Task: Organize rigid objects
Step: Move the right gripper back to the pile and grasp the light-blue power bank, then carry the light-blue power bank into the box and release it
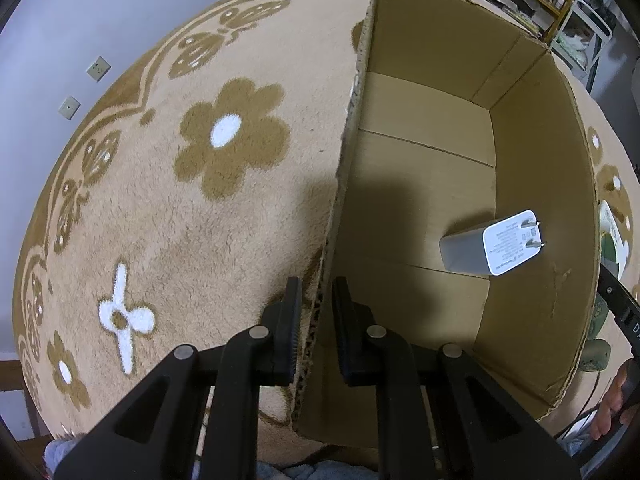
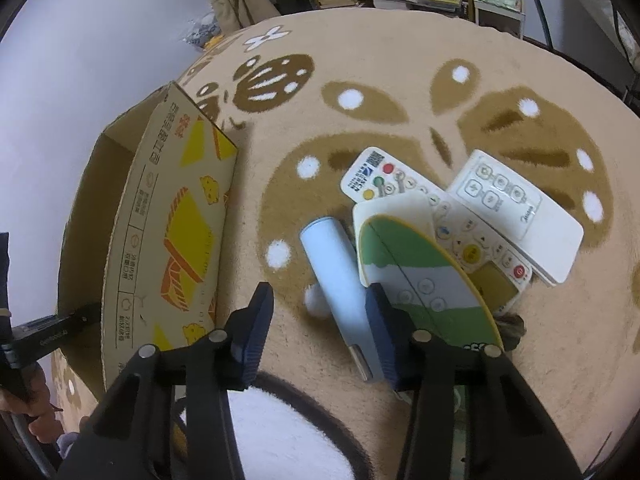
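Left gripper [image 1: 316,316] clenched on near wall of brown cardboard box [image 1: 536,184]; white plug-in charger [image 1: 492,244] laid inside, right. Right gripper [image 2: 320,324] spread wide, nearer pale blue cylindrical stick [image 2: 340,276], seemingly between fingers; long axis near-to-far.

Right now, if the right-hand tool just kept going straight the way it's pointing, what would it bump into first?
Most likely the pale blue cylinder lying on the carpet. The right tool is open, and the cylinder lies just ahead between its fingers, close against the right one. The remote controls lie beyond; depth is hard to judge.
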